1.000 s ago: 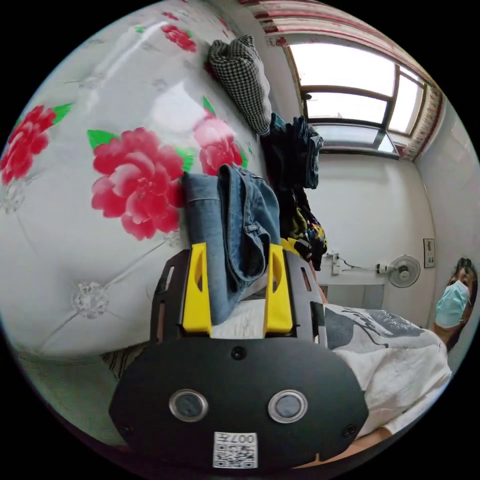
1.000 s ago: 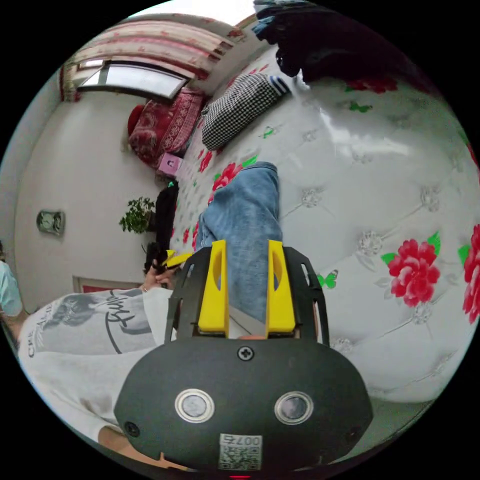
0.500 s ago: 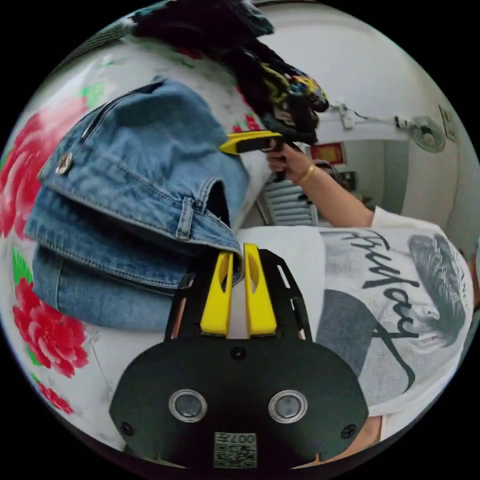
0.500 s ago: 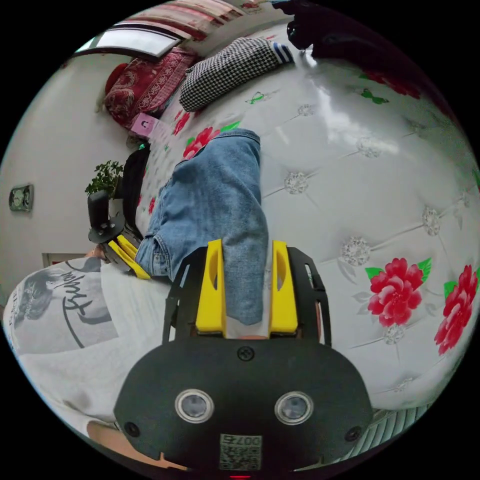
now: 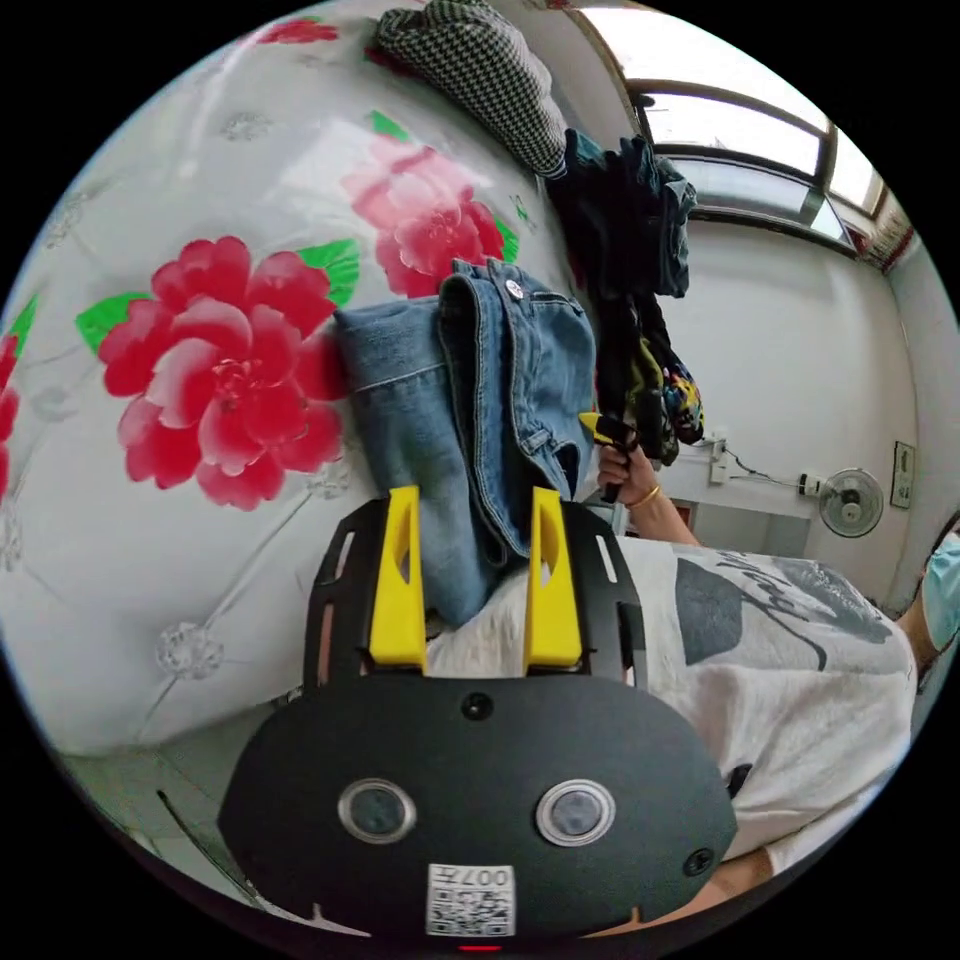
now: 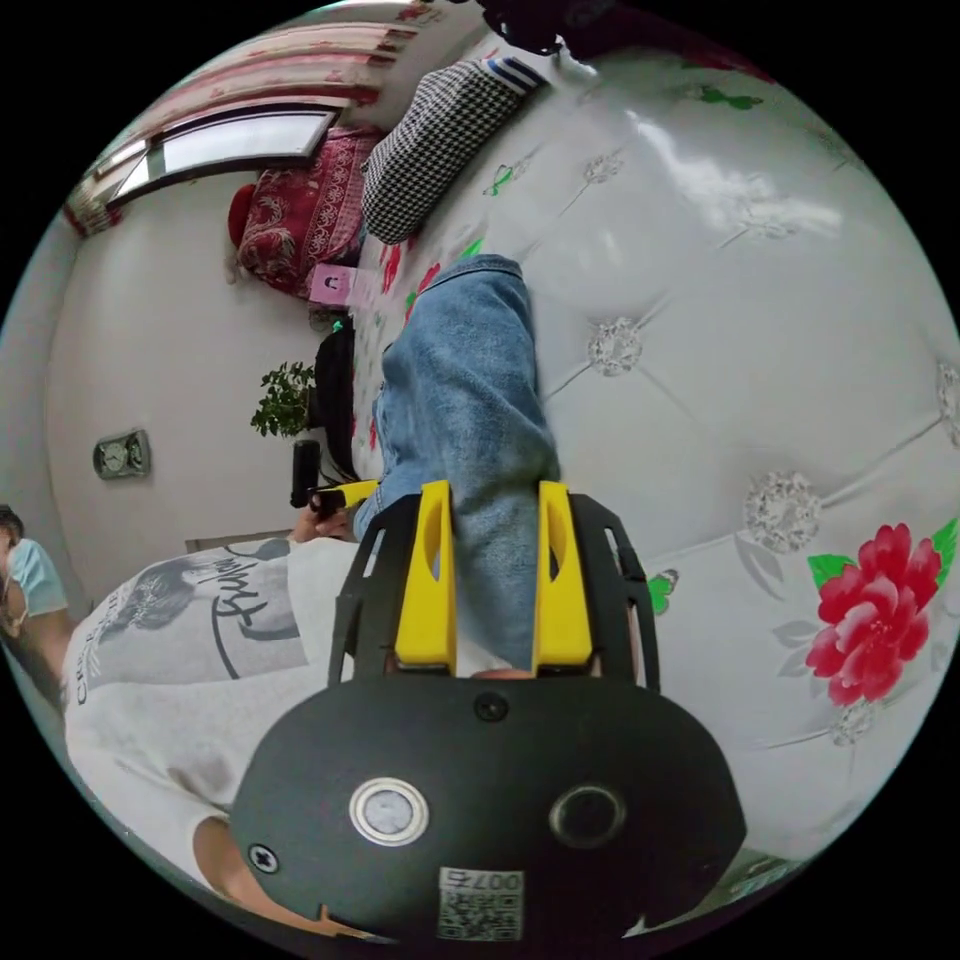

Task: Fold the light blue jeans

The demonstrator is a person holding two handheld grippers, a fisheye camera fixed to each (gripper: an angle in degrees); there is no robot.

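Item: light blue jeans [image 5: 470,400], centre frame, folded in layers on quilted floral bed cover [image 5: 200,200]. Left gripper [image 5: 465,560] and right gripper [image 6: 492,560]: 2 jaws each, spread, straddling denim (likely squaring the fold); clamping cannot be told.

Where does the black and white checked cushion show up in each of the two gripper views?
Left gripper view: black and white checked cushion at the top centre, lying on the white flowered bed cover.
Right gripper view: cushion at the upper left of centre.
Shared landmark: the folded light blue jeans just below it.

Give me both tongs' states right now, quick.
Left tongs: open, jaws apart either side of the folded jeans.
Right tongs: open, jeans lying between the jaws, not clamped.
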